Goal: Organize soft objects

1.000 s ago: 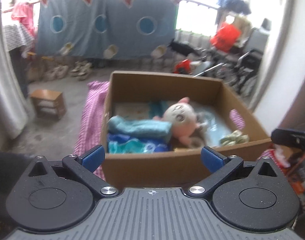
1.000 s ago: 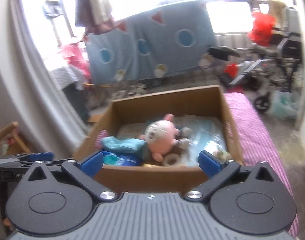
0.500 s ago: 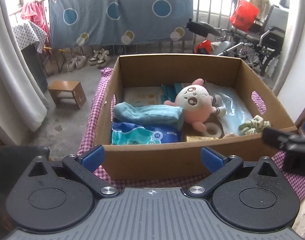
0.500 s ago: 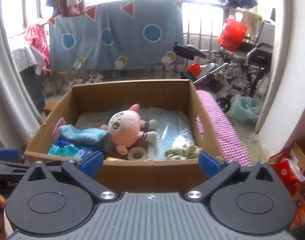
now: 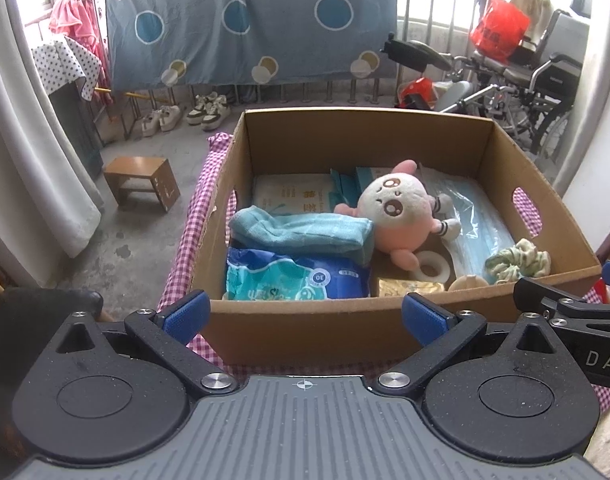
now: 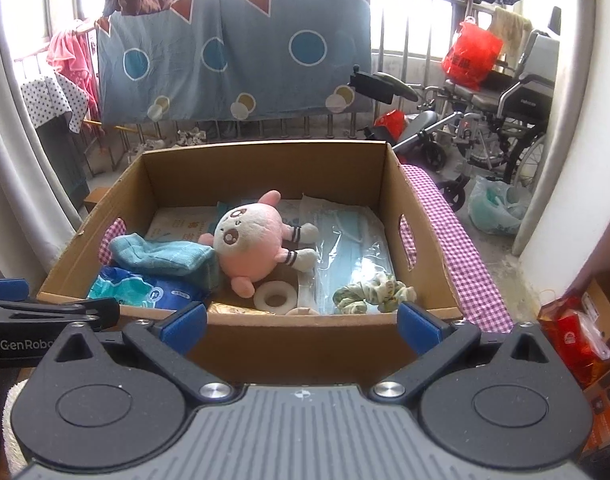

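Observation:
A cardboard box (image 5: pixel 345 332) (image 6: pixel 305 344) stands on a pink checked cloth. Inside lie a pink plush toy (image 5: pixel 401 216) (image 6: pixel 253 248), a folded teal cloth (image 5: pixel 301 234) (image 6: pixel 161 256), a blue wipes pack (image 5: pixel 293 278) (image 6: pixel 141 286), a green scrunchie (image 5: pixel 517 260) (image 6: pixel 373 292), a white ring (image 5: pixel 429 268) (image 6: pixel 275 298) and bagged masks (image 5: pixel 471 216) (image 6: pixel 353 248). My left gripper (image 5: pixel 303 316) hangs open before the box's near wall, holding nothing. My right gripper (image 6: pixel 301 324) is open too, just right of it, also in front of the near wall.
The checked cloth (image 6: pixel 461 256) runs past both sides of the box. A small wooden stool (image 5: pixel 143 180) stands on the concrete floor at left. A wheelchair (image 6: pixel 501 120) and scooter sit behind right. A white curtain (image 5: pixel 37 168) hangs left; a wall (image 6: pixel 573 184) closes the right.
Both views have steadied and tilted down over the box, so its contents now show fully. Each gripper has drawn close beside the other. The jaws stayed open.

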The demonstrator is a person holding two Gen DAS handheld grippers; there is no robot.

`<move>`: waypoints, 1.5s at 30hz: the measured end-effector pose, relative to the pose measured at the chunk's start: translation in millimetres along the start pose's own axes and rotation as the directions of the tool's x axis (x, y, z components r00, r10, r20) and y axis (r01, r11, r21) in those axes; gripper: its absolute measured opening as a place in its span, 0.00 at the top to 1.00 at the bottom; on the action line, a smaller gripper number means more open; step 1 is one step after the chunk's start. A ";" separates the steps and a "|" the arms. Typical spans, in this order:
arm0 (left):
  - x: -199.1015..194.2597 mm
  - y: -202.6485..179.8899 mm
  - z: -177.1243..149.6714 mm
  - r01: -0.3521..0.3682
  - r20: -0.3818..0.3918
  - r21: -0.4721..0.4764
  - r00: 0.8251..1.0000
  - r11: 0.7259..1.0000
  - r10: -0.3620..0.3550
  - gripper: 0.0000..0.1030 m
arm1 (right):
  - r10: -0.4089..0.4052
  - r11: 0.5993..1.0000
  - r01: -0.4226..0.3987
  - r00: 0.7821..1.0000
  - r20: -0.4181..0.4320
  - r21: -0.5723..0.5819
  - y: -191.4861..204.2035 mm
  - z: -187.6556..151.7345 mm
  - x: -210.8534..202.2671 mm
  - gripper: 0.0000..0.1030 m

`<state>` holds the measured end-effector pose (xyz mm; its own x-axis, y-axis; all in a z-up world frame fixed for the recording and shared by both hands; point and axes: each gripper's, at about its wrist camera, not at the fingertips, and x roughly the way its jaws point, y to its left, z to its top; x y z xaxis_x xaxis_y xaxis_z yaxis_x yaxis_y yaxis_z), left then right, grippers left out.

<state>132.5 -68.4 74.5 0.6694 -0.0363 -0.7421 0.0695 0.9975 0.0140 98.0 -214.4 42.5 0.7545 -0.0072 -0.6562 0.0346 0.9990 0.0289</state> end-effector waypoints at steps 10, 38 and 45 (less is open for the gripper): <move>1.1 0.1 -0.8 -0.011 -0.007 0.004 1.000 1.000 0.011 0.01 | 0.001 1.000 -0.001 1.000 -0.017 0.005 -0.7 -0.6 3.1 0.00; -1.9 -0.5 -0.6 -0.015 0.001 0.004 1.000 1.000 0.015 0.01 | -0.002 1.000 0.002 1.000 -0.013 0.008 -1.9 0.2 1.6 0.00; -2.0 0.2 -0.9 -0.013 -0.003 0.002 1.000 1.000 0.013 0.01 | -0.005 1.000 0.005 1.000 -0.015 0.007 -2.2 0.2 1.0 0.00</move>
<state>130.5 -68.1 75.4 0.6679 -0.0228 -0.7439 0.0621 0.9977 0.0253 98.8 -216.6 41.9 0.7447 -0.0114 -0.6674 0.0431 0.9986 0.0311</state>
